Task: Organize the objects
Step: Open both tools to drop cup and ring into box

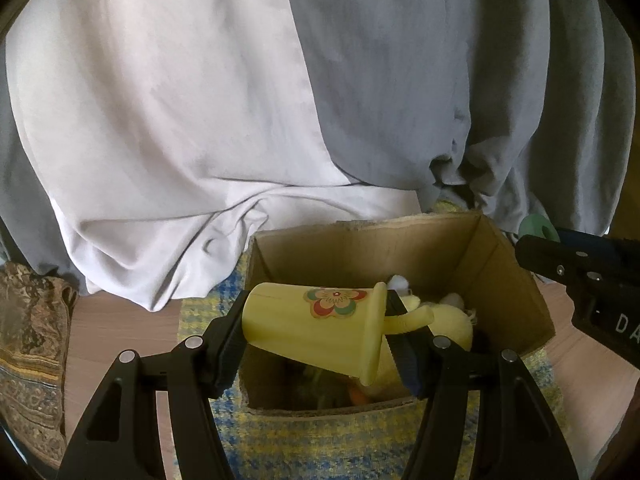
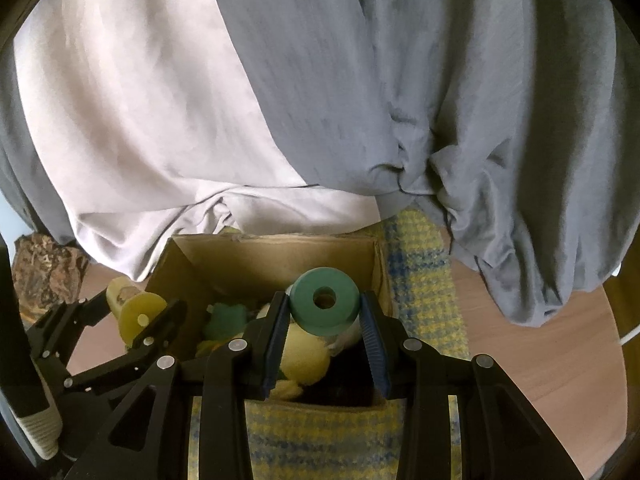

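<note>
Left gripper (image 1: 316, 328) jaws clamp yellow cup (image 1: 316, 328) above cardboard box (image 1: 516, 280)

Matt yellow plastic cup (image 1: 312, 328), corrugated cardboard box (image 1: 516, 280), woven rug (image 1: 320, 444).

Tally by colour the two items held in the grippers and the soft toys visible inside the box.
Yellow: 2, the cup in the left gripper and a plush toy in the cardboard box
Green: 2, the ring in the right gripper and a plush toy
Total: 4
</note>
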Motion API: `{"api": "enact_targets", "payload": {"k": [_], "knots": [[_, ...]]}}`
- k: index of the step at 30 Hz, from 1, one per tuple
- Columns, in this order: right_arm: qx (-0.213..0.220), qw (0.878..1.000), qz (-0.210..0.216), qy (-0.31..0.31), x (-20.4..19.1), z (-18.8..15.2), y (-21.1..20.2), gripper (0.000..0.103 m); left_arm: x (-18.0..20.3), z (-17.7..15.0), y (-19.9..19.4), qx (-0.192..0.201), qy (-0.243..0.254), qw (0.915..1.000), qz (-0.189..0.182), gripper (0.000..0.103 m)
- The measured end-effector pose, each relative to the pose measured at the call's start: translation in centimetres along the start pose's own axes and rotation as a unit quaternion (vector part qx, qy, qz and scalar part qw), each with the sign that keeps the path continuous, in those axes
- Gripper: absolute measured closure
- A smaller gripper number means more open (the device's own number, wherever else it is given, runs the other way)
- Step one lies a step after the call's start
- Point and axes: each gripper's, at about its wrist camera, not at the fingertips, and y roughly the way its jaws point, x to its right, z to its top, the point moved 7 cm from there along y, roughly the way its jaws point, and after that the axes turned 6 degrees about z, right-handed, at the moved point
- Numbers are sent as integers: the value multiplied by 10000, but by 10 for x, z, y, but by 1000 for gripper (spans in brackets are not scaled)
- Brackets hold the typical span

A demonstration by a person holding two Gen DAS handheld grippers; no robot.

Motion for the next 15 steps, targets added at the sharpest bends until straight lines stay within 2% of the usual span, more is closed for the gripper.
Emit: {"api": "enact_targets", "payload": {"k": [5, 6, 7, 9, 11, 13, 15], "knots": [[-71, 9999, 45, 90, 4, 0, 7, 66, 0, -4, 7, -126, -59, 9999, -44, 40], [-91, 9999, 58, 107, 5, 0, 8, 58, 1, -5, 7, -147, -43, 9999, -49, 34], [-96, 9999, 61, 116, 6, 0, 8, 44, 2, -5, 7, -155, -27, 9999, -42, 30], [-12, 9999, 28, 111, 7, 0, 5, 31, 3, -6, 5, -91, -18, 10000, -2, 16], [45, 10000, 1, 82, 6, 0, 2, 28, 3, -6, 3, -67, -7, 10000, 36, 13], [18, 10000, -15, 74, 7, -1, 2, 19, 3, -7, 4, -108, -7, 9999, 45, 10], [9, 10000, -23, 83, 7, -2, 0, 15, 3, -8, 2, -121, -56, 9999, 31, 6]]}}
